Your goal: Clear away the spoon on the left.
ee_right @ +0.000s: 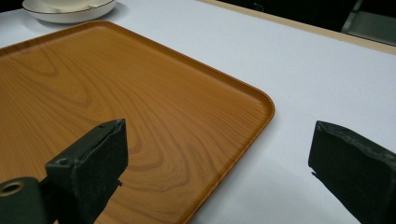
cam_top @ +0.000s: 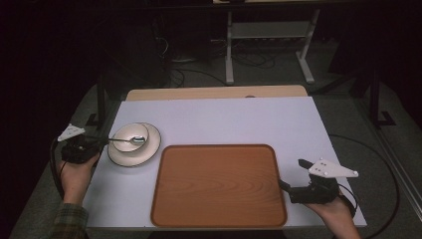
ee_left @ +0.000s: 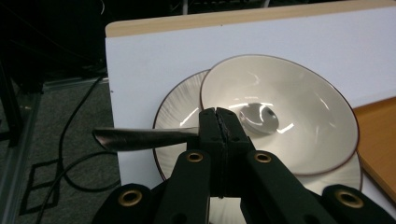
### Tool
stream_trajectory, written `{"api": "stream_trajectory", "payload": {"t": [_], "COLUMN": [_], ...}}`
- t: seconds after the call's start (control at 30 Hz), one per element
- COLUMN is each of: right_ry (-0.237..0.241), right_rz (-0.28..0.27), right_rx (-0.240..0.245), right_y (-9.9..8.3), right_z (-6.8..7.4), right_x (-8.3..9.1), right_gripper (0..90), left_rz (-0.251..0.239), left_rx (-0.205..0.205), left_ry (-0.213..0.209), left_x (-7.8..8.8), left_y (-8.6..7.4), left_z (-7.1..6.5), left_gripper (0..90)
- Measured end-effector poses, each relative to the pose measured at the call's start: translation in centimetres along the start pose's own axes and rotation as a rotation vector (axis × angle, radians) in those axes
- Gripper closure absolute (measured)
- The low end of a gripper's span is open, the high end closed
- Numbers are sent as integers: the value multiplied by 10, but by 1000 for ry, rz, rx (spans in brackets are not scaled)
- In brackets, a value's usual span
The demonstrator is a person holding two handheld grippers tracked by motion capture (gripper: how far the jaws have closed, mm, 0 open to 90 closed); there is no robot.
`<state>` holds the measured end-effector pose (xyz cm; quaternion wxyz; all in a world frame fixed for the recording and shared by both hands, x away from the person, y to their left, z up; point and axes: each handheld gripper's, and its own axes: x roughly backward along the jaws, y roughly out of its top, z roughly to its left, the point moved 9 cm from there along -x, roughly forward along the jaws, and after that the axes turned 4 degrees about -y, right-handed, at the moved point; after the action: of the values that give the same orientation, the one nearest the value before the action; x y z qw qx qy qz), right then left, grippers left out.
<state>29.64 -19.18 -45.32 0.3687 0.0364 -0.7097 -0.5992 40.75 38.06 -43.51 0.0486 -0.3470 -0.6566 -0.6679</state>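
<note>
Wooden tray [cam_top: 219,185] sits empty at near centre. Right gripper [ee_right: 219,172] idles at its near right corner, jaws wide. Far left: left gripper [ee_left: 218,122] clamps the spoon [ee_left: 187,133] handle, its tip in the bowl [ee_left: 299,116] on the plate [ee_left: 180,105]. Step: lifting spoon out. Next: raise clear of the rim.

No text, label, brand, number or sign could be read on anything in these views.
</note>
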Motion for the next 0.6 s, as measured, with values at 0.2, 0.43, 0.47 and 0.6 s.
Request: {"api": "stream_trajectory", "payload": {"t": [0.2,0.43,0.47,0.6], "right_ry": [1,1,0,-1], "right_rz": [2,4,5,7], "right_rx": [0,1,0,0], "right_y": [0,0,0,-1], "right_z": [1,1,0,0], "right_x": [-1,-1,-2,-2], "right_gripper": [42,42,42,42], "left_rz": [-5,-13,-15,-20], "left_rx": [6,16,18,18], "left_ry": [12,23,24,28], "left_x": [-7,-15,-16,-21], "left_y": [4,8,9,12], "left_z": [7,13,13,16], "left_gripper": [897,897,897,897]}}
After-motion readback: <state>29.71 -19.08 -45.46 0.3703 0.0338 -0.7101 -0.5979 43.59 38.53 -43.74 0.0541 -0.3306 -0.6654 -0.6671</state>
